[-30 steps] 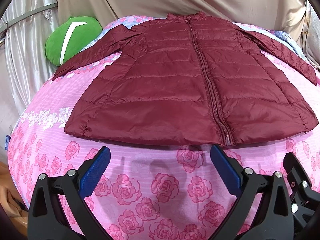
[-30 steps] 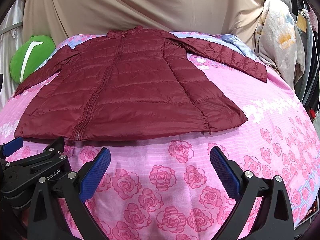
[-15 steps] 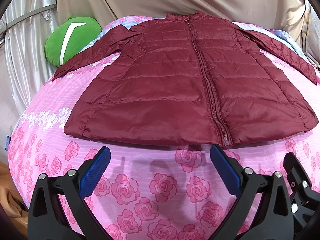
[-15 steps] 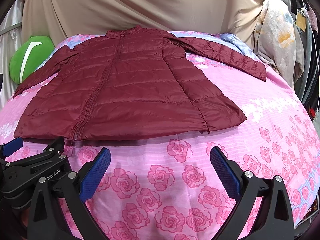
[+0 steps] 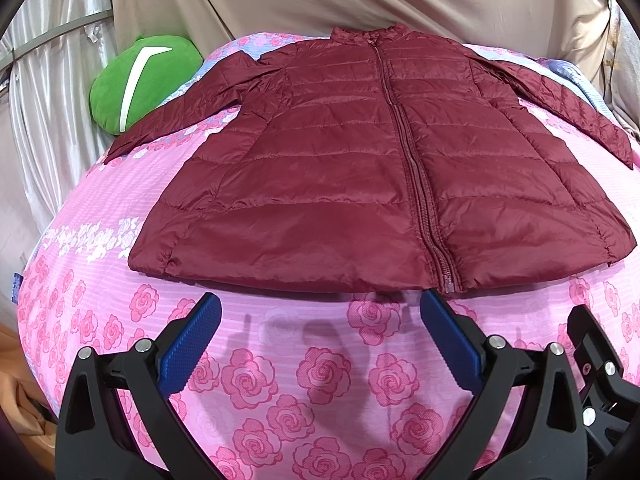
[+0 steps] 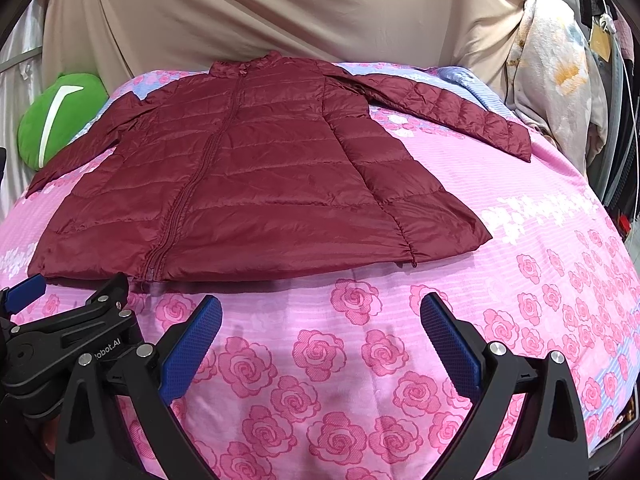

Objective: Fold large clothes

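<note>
A dark red quilted jacket [image 5: 360, 168] lies flat, zipped, front up on the pink rose-print bed sheet [image 5: 304, 368], collar at the far side, both sleeves spread outward. It also shows in the right wrist view [image 6: 256, 184]. My left gripper [image 5: 320, 320] is open and empty just short of the jacket's hem, near the zipper's bottom end. My right gripper [image 6: 320, 320] is open and empty, a little short of the hem's right half. The left gripper's body [image 6: 64, 340] shows at the left in the right wrist view.
A green cushion [image 5: 140, 80] lies at the bed's far left by a silver curtain. A beige cloth [image 6: 280, 12] hangs behind the bed. A floral garment [image 6: 560, 72] hangs at the far right. The sheet [image 6: 560, 280] drops away at the right edge.
Both grippers have crept slightly toward the jacket's hem. The jacket has not moved and both grippers stay open.
</note>
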{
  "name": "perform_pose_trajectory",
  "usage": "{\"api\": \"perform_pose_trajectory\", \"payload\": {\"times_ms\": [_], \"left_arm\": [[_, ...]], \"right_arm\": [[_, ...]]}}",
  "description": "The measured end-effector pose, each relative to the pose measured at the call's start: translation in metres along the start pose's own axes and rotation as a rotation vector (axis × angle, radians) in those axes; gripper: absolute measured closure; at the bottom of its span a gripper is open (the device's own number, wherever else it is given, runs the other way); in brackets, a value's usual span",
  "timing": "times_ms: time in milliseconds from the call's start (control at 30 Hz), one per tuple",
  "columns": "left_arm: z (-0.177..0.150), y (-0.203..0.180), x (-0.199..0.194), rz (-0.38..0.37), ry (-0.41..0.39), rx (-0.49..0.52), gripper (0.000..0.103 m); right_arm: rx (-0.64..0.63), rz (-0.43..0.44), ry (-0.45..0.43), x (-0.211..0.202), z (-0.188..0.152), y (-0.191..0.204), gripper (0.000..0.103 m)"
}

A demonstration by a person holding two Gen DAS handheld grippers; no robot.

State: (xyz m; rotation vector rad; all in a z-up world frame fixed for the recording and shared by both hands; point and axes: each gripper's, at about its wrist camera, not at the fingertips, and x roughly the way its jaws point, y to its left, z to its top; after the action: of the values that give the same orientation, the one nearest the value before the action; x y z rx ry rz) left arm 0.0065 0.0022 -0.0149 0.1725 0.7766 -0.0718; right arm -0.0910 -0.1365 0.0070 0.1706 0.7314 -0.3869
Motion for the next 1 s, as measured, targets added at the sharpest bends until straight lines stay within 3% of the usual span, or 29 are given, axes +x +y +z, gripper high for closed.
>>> {"api": "perform_pose_trajectory", "payload": {"times_ms": [800, 933, 1000], "left_arm": [[0.001, -0.002, 0.001, -0.005, 0.012, 0.012, 0.006], [0.010, 0.003, 0.000, -0.032, -0.002, 0.017, 0.006], [0.024, 0.019, 0.002, -0.035, -0.025, -0.009, 0.006]], "right_arm": [[0.003, 0.003, 0.005, 0.002, 0.001, -0.005, 0.005], [0.005, 0.060, 0.008, 0.008, 0.007, -0.019, 0.005], [0.051, 0.072, -0.004, 0.014, 0.020, -0.050, 0.005]]}}
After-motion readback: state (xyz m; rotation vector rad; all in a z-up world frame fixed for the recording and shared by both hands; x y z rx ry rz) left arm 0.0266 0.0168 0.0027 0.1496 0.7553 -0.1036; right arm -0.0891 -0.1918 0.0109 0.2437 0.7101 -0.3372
